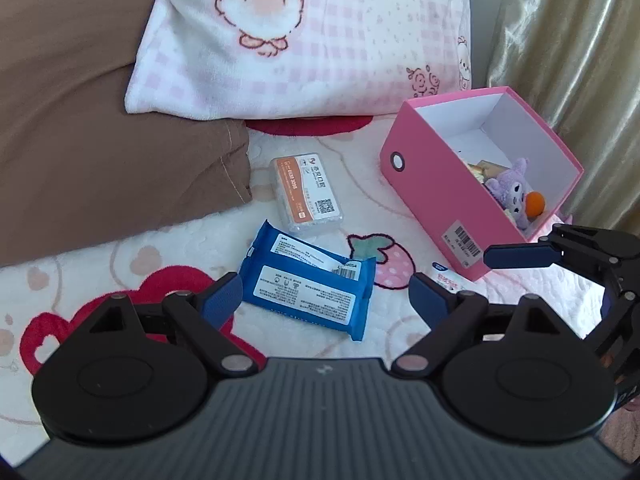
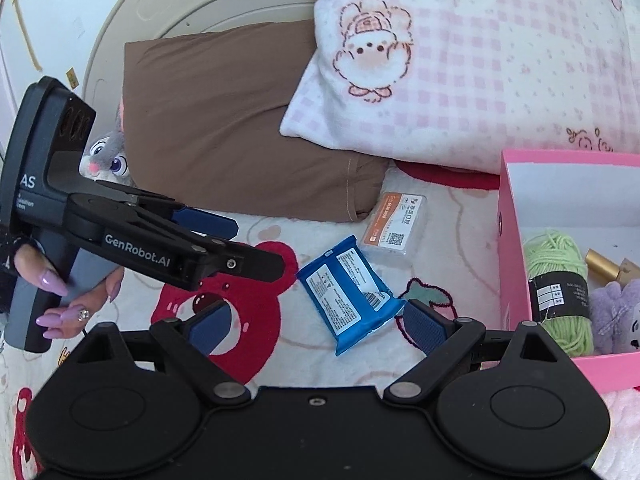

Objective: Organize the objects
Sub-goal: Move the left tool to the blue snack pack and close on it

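A blue wipes packet [image 1: 308, 284] [image 2: 348, 288] lies on the patterned bed cover. Beyond it sits a clear case with an orange label [image 1: 306, 194] [image 2: 394, 224]. My left gripper [image 1: 326, 282] hangs open just above the packet's near side, with nothing between its pads. My right gripper [image 2: 318, 310] is open too, low over the packet's near end. Each sees the other: the left gripper [image 2: 260, 245] comes in from the left, and the right gripper's finger [image 1: 516, 256] reaches in by the pink box [image 1: 440, 208] [image 2: 516, 240].
The pink box holds green yarn [image 2: 556, 280], a purple plush [image 1: 514, 192] and a gold item [image 2: 604, 268]. A small white tube [image 1: 444, 276] lies by its corner. A brown pillow [image 2: 224, 128], a pink-check pillow [image 1: 320, 40] and a grey rabbit plush [image 2: 106, 156] lie behind. A curtain [image 1: 560, 40] hangs right.
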The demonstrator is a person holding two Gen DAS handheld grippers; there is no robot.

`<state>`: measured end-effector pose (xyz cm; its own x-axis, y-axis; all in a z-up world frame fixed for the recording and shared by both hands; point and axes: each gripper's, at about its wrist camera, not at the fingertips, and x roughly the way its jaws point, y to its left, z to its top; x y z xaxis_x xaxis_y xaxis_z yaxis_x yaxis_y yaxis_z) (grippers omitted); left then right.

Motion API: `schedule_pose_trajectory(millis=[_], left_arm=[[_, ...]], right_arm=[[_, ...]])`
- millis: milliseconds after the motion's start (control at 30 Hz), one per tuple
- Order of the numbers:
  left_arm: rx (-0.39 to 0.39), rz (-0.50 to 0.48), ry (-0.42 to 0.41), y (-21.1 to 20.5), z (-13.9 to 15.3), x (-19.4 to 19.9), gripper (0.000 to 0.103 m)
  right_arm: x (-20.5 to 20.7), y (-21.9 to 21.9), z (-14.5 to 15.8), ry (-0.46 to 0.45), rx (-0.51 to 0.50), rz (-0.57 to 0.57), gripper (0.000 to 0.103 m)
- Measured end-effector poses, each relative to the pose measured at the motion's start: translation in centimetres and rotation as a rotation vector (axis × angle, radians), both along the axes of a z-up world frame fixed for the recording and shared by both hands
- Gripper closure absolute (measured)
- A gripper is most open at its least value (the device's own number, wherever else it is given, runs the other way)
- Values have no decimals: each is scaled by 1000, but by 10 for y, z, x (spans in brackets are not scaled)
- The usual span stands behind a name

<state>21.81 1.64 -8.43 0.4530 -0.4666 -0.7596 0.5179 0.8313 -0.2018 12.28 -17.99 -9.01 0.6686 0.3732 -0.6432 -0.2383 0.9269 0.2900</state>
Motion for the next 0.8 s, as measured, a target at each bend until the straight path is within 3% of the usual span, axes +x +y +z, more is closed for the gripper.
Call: schedule_pose_trajectory(millis=[367, 667, 733, 800], left_arm=[[60, 24, 32, -9, -60, 48, 13], [14, 90, 73, -3, -85, 71, 13], [9, 91, 86, -5, -89, 73, 13], [20, 98, 96, -7, -94, 74, 13]], right_arm=[[44, 2, -62, 108, 29, -44, 8], [62, 12, -88, 119, 65, -65, 13], [63, 12, -93, 118, 58, -81, 16], [63, 12, -98, 123, 58, -78, 29]])
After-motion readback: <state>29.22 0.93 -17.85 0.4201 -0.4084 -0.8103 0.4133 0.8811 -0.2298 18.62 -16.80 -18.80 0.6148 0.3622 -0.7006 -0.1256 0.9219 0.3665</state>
